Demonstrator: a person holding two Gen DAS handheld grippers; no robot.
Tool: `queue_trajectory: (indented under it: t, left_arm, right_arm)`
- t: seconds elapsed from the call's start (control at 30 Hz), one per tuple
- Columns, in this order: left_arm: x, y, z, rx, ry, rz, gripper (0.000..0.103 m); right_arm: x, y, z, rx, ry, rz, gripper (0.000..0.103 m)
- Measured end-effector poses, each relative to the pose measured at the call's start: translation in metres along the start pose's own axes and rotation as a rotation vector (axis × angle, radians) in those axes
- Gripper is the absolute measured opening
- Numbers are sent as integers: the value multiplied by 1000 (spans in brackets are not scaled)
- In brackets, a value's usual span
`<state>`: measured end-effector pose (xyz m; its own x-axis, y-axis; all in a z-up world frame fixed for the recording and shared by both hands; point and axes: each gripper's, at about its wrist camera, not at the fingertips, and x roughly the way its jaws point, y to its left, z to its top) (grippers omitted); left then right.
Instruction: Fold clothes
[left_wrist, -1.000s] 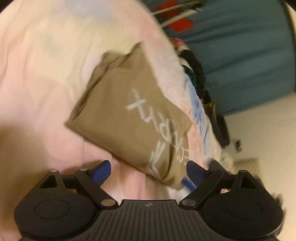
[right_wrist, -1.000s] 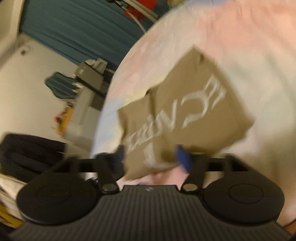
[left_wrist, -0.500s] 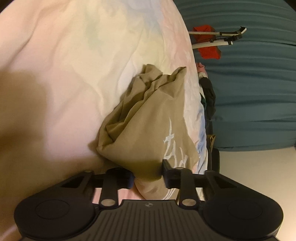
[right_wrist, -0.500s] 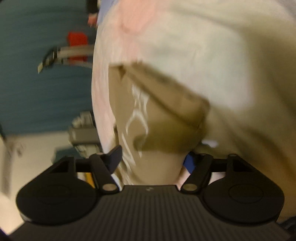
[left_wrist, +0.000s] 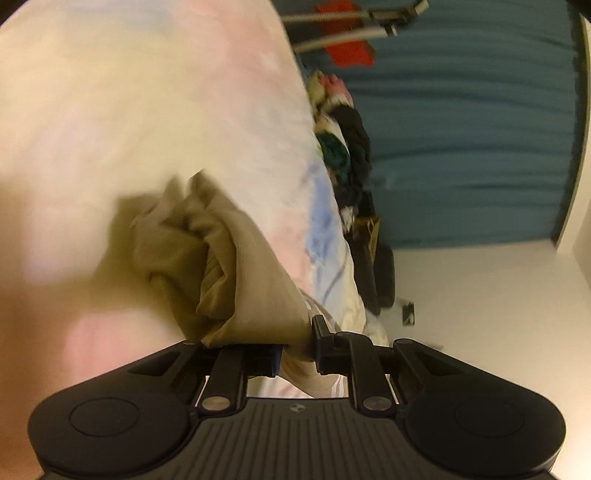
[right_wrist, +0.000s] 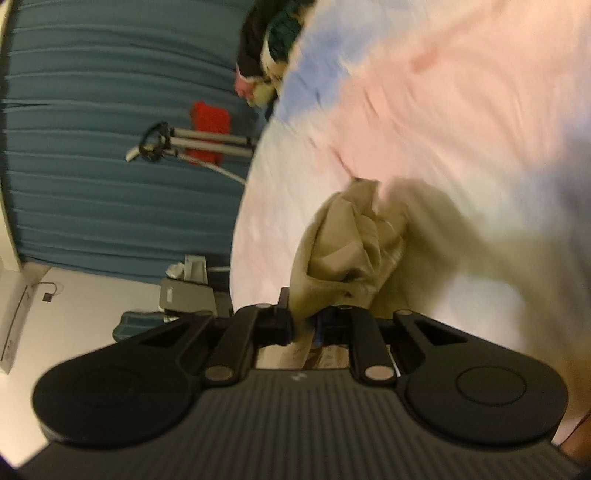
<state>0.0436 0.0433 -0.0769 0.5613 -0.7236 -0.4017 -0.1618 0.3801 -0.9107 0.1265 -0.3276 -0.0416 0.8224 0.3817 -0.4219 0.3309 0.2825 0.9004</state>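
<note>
A tan garment (left_wrist: 229, 266) with white lettering hangs bunched over the pastel pink and white bedsheet (left_wrist: 147, 110). My left gripper (left_wrist: 295, 350) is shut on its near edge, the cloth pinched between the black fingers. In the right wrist view the same tan garment (right_wrist: 343, 251) droops in folds, and my right gripper (right_wrist: 304, 328) is shut on another part of its edge. Both views are motion blurred. The lettering is mostly hidden in the folds.
The bedsheet (right_wrist: 443, 110) fills most of both views. A pile of dark and coloured clothes (left_wrist: 343, 147) lies at the bed's edge. A teal curtain (left_wrist: 461, 129) hangs behind, with a metal stand (right_wrist: 199, 142) and a red cloth (right_wrist: 210, 118). Boxes (right_wrist: 188, 291) sit on the floor.
Both grippers went from open around the folded garment to shut on its edge. The garment has been lifted off the sheet and has lost its flat folded shape.
</note>
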Motion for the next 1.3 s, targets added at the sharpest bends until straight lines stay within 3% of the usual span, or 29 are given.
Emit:
queue_trajectory:
  t: [0.27, 0.47, 0.6, 0.7, 0.8, 0.93, 1.07, 1.2, 1.3]
  left_arm:
    - [129, -140, 52, 164, 82, 83, 18]
    - [223, -261, 99, 357, 18, 55, 18]
    - [284, -293, 107, 479, -20, 62, 18]
    - [321, -281, 100, 575, -62, 49, 18]
    - [329, -225, 77, 671, -108, 29, 17]
    - [325, -136, 58, 598, -57, 75, 8]
    - [318, -87, 44, 633, -29, 150, 8]
    - [292, -110, 24, 732, -35, 189, 9]
    - [270, -134, 7, 811, -43, 214, 13]
  right_arm:
    - [-7, 62, 125, -113, -146, -34, 15]
    - [18, 131, 218, -298, -293, -22, 15]
    - [43, 123, 255, -332, -358, -13, 15]
    - [68, 84, 263, -355, -369, -19, 15]
    - [95, 21, 255, -318, -346, -46, 15]
    - [106, -64, 232, -250, -289, -123, 15]
    - [106, -92, 208, -231, -270, -152, 15]
    - [104, -108, 188, -217, -251, -187, 17]
    - [90, -87, 184, -227, -226, -281, 17]
